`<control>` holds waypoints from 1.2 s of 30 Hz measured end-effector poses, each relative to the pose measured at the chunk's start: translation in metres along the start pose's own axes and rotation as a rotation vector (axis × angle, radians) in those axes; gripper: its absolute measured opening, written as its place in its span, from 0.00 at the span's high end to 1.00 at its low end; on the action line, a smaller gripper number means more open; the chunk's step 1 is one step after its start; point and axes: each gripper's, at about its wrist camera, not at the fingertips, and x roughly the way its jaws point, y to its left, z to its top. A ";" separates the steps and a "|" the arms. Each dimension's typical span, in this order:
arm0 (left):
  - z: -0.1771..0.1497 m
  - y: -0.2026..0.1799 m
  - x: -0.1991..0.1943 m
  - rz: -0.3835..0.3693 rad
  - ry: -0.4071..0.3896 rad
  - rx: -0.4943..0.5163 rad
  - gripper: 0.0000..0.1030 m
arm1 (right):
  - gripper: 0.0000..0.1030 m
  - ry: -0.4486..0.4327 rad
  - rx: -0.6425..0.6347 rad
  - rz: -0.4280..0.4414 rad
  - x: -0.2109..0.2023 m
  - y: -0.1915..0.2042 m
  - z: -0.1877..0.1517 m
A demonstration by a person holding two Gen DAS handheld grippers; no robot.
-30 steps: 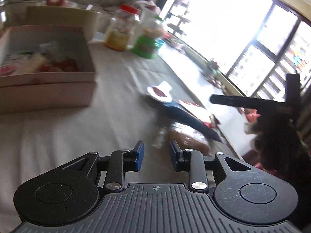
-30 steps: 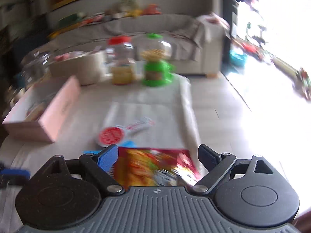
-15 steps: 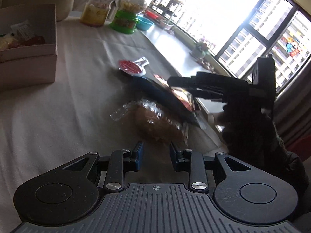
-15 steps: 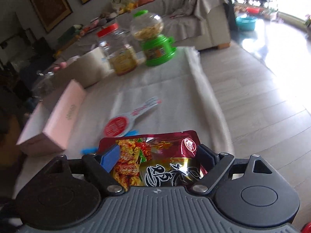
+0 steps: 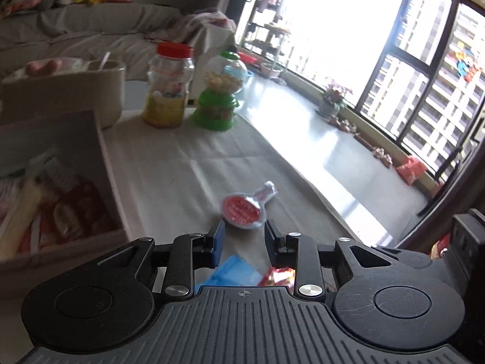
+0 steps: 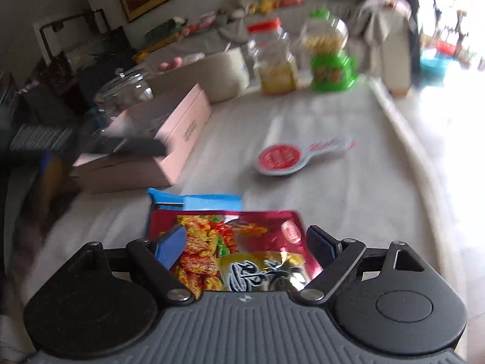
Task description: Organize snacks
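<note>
My right gripper (image 6: 245,238) is open, its jaws on either side of a red foil snack packet (image 6: 242,242) that lies on the cloth over a blue packet (image 6: 209,201). My left gripper (image 5: 244,236) is open with a narrow gap and holds nothing; the blue packet (image 5: 235,271) and the red packet (image 5: 277,274) show just below it. A round red-lidded snack cup (image 5: 242,210) lies ahead of it, also in the right wrist view (image 6: 280,157). The pink box (image 5: 112,163) with several snacks inside sits at the left, also in the right wrist view (image 6: 178,139).
A red-capped jar (image 5: 168,91) and a green candy dispenser (image 5: 216,103) stand at the far end of the cloth-covered table (image 5: 182,163). A beige container (image 5: 75,91) is behind the box. A glass jar (image 6: 124,91) stands left of the box. The table edge runs along the right.
My left gripper has swung up and left, away from the wrapped bread, and now faces the red-lidded cup and the box. My right gripper has stayed over the red packet.
</note>
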 end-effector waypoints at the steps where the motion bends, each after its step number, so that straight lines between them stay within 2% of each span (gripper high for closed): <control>1: 0.009 -0.006 0.015 -0.016 0.026 0.031 0.68 | 0.16 -0.021 -0.012 -0.030 -0.004 -0.001 -0.002; 3: 0.029 -0.011 0.051 -0.028 0.080 0.069 0.68 | 0.16 -0.044 -0.013 -0.075 -0.006 -0.007 -0.004; 7: 0.047 -0.006 0.111 0.003 0.169 0.076 0.68 | 0.16 -0.082 0.017 -0.110 -0.007 -0.027 0.010; 9: 0.048 0.003 0.120 0.009 0.183 0.054 0.68 | 0.16 -0.078 0.008 -0.130 0.005 -0.036 0.028; 10: 0.048 0.007 0.123 0.012 0.181 0.043 0.68 | 0.21 -0.067 0.005 -0.143 0.016 -0.042 0.039; 11: 0.048 0.010 0.123 0.010 0.178 0.035 0.68 | 0.26 -0.059 0.007 -0.149 0.026 -0.049 0.049; 13: 0.045 0.014 0.120 -0.004 0.171 0.032 0.68 | 0.49 -0.021 0.027 -0.128 0.052 -0.066 0.069; 15: 0.038 0.018 0.111 -0.018 0.172 0.039 0.68 | 0.55 0.019 0.078 -0.094 0.076 -0.084 0.086; 19: 0.026 0.016 0.110 -0.044 0.202 0.083 0.68 | 0.56 0.068 0.119 -0.102 0.099 -0.103 0.091; 23: 0.021 0.011 0.107 -0.050 0.173 0.158 0.67 | 0.56 0.065 0.133 -0.107 0.094 -0.104 0.074; 25: 0.019 0.008 0.105 -0.069 0.177 0.169 0.60 | 0.56 0.050 0.132 -0.112 0.086 -0.103 0.066; 29: 0.012 -0.007 0.096 -0.207 0.232 0.186 0.60 | 0.56 0.040 0.079 -0.145 0.073 -0.091 0.052; 30: 0.010 -0.012 0.094 -0.202 0.233 0.202 0.60 | 0.56 0.038 0.064 -0.151 0.071 -0.088 0.049; 34: 0.008 -0.028 0.087 -0.071 0.157 0.322 0.61 | 0.56 0.019 0.047 -0.169 0.060 -0.086 0.039; 36: 0.016 -0.020 0.082 -0.081 0.129 0.269 0.61 | 0.56 0.010 0.068 -0.167 0.058 -0.088 0.037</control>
